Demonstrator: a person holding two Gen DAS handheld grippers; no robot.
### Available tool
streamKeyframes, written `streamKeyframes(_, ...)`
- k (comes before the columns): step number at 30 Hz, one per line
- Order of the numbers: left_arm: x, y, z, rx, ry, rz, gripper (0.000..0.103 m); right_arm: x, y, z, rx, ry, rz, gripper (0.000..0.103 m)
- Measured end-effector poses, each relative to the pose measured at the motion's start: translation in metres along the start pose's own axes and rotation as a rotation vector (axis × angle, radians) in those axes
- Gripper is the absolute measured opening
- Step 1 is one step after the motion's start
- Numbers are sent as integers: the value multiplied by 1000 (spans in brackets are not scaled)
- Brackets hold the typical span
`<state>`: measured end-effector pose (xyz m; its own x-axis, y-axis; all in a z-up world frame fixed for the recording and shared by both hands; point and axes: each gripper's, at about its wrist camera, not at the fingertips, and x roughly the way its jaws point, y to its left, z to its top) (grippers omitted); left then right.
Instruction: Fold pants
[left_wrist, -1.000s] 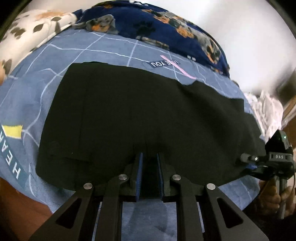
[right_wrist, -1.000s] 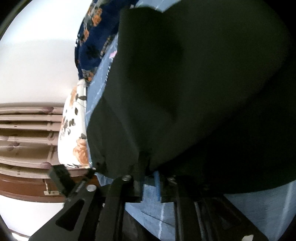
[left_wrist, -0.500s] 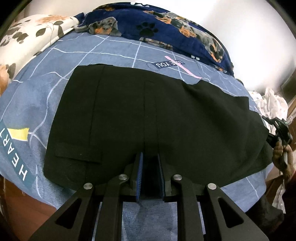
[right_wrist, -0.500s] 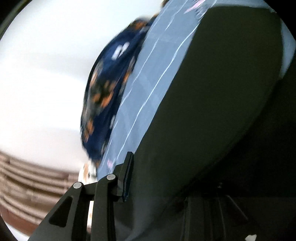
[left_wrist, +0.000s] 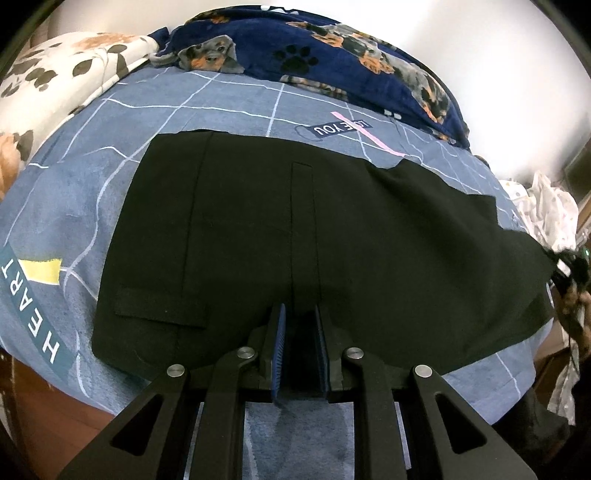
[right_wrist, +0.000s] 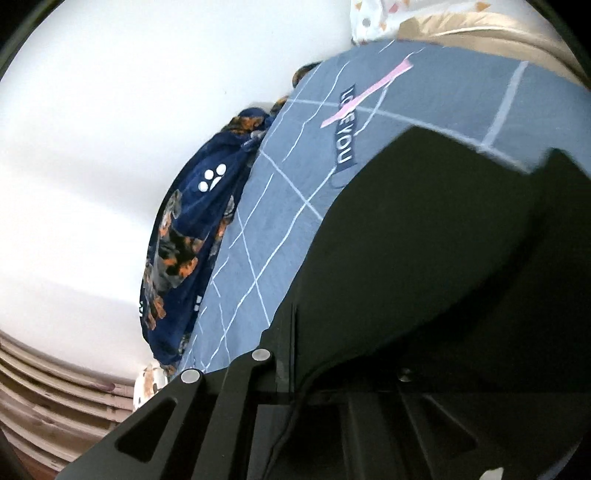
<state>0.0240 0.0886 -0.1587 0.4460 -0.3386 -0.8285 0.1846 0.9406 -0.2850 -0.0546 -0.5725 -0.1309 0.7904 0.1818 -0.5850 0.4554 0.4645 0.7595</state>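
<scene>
Two handheld grippers on one pair of black pants (left_wrist: 295, 240). Lies spread flat across a blue checked bedsheet (left_wrist: 92, 206), reaching from the near edge of the bed toward a dog-print blanket (left_wrist: 332, 55) at the far side. Left gripper (left_wrist: 299, 325) at the middle of the near hem, blue pads drawn close with dark cloth pinched between them. Right gripper (left_wrist: 570, 266) far off at the right-hand corner, clamped shut on the cloth there, with the fabric pulled to a point toward it; in its own view, black cloth draped over one finger. Looks thin, soft and light, with no stiffness of its own: likely to sag, crease and slide on the sheet if lifted from one point only. Best taken by two corners or along a seamed edge, held taut between both grips. Nothing fragile here.
</scene>
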Motion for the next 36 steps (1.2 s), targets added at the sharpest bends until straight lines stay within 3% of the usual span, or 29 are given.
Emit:
streamKeyframes(6,0,0,0,2,0,3,18,-46,-33,-21,51,-21,-13,4)
streamKeyframes(14,0,3,-1,9,0,6,18,-56,-85,-45,148,-11,-48,4)
streamKeyframes(19,-1,1,-1,12,0,9,18,-62,-115,-47,260,-34,68,6)
streamKeyframes(22,-1,2,-1,11,1,8,18,-78,-130,-47,317,-81,94,8)
streamKeyframes(32,-1,1,-1,12,1,11,18,-107,-134,-41,241,-141,-57,1)
streamKeyframes(36,-1,1,-1,10,2,9,18,-111,-135,-41,240,-144,-67,1)
